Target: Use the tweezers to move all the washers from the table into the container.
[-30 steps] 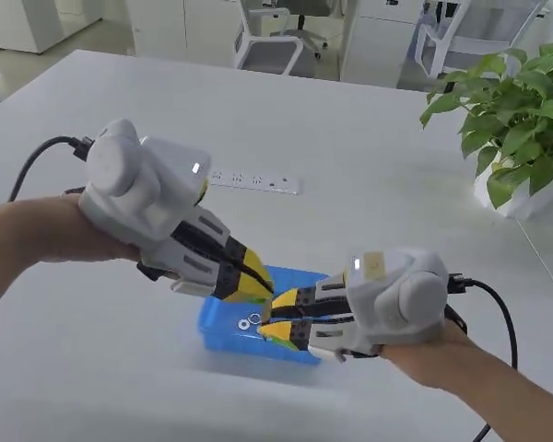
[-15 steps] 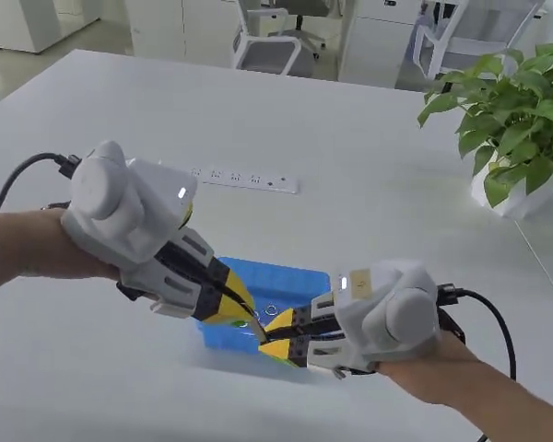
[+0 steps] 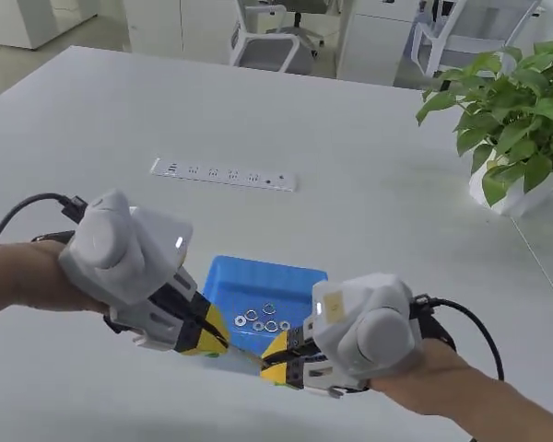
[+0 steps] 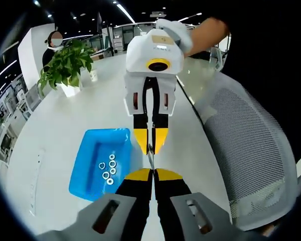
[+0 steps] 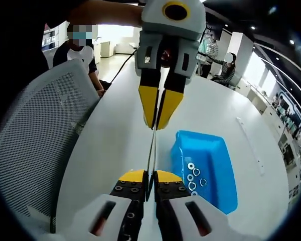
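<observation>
A blue container (image 3: 258,281) stands on the white table and holds several washers (image 3: 263,320). Just in front of its near edge, my left gripper (image 3: 214,337) and right gripper (image 3: 278,357) face each other tip to tip. Thin metal tweezers (image 3: 245,358) span the short gap between them. In the left gripper view my jaws (image 4: 153,174) are shut on the tweezers (image 4: 150,158), with the right gripper (image 4: 151,143) opposite and the container (image 4: 88,173) to the left. The right gripper view has my gripper (image 5: 150,176) shut on the tweezers (image 5: 152,143), which reach the left gripper (image 5: 159,123).
A white power strip (image 3: 223,175) lies on the table beyond the container. A potted plant (image 3: 516,110) stands at the far right. Office chairs (image 3: 267,41) sit past the far edge. A mesh chair (image 4: 246,145) is close to the table's near edge.
Both grippers have drawn back toward me from over the container to its near edge, still tip to tip. The washers in the container are now uncovered.
</observation>
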The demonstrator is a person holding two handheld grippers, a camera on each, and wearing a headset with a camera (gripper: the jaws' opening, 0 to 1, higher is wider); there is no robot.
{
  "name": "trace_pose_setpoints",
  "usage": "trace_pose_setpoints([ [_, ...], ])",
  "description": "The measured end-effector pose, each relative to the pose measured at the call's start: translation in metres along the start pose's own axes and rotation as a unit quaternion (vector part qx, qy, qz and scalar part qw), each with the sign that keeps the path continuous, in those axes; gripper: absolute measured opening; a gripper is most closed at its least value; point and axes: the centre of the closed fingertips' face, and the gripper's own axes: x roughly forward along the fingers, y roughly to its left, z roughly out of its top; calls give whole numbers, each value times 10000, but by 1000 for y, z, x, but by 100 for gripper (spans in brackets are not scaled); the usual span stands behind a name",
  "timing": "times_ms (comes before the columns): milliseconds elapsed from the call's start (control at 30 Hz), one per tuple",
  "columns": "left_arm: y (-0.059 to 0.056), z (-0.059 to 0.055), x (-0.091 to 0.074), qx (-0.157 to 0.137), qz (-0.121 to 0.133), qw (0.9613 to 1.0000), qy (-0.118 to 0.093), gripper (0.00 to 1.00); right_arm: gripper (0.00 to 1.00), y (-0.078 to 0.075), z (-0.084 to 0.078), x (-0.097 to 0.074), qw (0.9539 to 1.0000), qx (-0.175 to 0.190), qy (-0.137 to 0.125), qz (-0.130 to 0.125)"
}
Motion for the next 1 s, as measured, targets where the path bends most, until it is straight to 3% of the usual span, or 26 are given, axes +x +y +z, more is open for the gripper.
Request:
trace_pose_setpoints([
  [133,-2,-14,8,14,-2,9997,249,5,7,4,-6,5,9999,-40,132,82],
  [367,-8,-27,22,-125,-19,9994,323,5,7,14,-19,16,9988,-81,385,293],
  [500,-11,-42,33,-214,20,9985,513,5,7,18,-26,22,9976,-128,544,398],
  [800,-13,-68,50,-333,8,9956,873,4,9,25,-36,29,9964,11,633,562],
  [1000,-16,-76,58,-402,-37,9942,992,5,10,29,-42,33,9954,58,709,637],
])
